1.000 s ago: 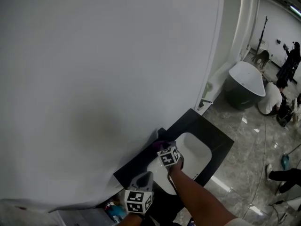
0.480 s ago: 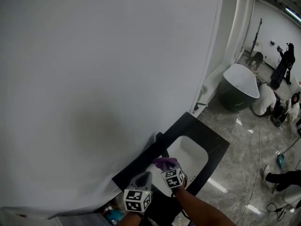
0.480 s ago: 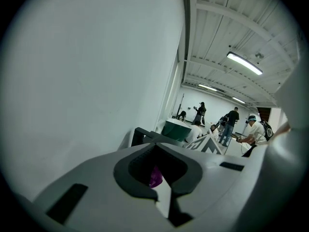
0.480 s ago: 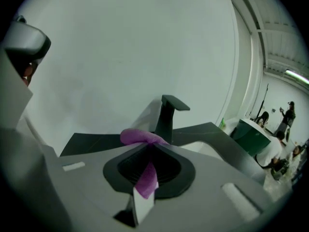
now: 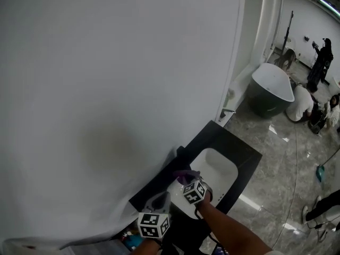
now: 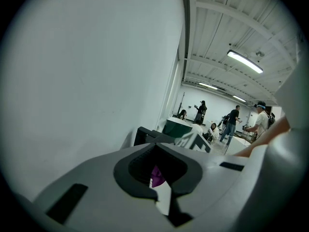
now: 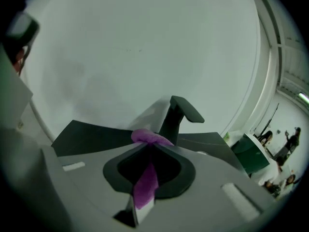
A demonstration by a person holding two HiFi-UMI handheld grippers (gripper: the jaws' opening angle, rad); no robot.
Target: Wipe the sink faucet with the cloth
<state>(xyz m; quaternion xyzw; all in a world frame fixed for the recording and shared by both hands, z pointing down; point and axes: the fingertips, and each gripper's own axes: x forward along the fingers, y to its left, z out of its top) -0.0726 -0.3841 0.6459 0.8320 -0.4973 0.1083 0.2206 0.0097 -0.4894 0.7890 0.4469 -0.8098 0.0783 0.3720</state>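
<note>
Black counter [image 5: 241,147] with white sink basin [image 5: 219,170], right tongs [image 7: 148,148] clamped on purple cloth [image 7: 145,137] before faucet [image 7: 177,116], left tongs [image 6: 157,148] closed.

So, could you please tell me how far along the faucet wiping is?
Done: the purple cloth is clamped in the right gripper. In hand: it is held close in front of the dark faucet, contact unclear. To do: the wiping itself; the left gripper is shut, empty.

Bare showroom, pale and bright.
A plain white wall [image 5: 106,89] fills the left; glossy grey marble floor [image 5: 276,158] runs right to a dark tub [image 5: 271,92], with people [image 5: 303,108] beyond under ceiling strip lights [image 6: 245,62].
</note>
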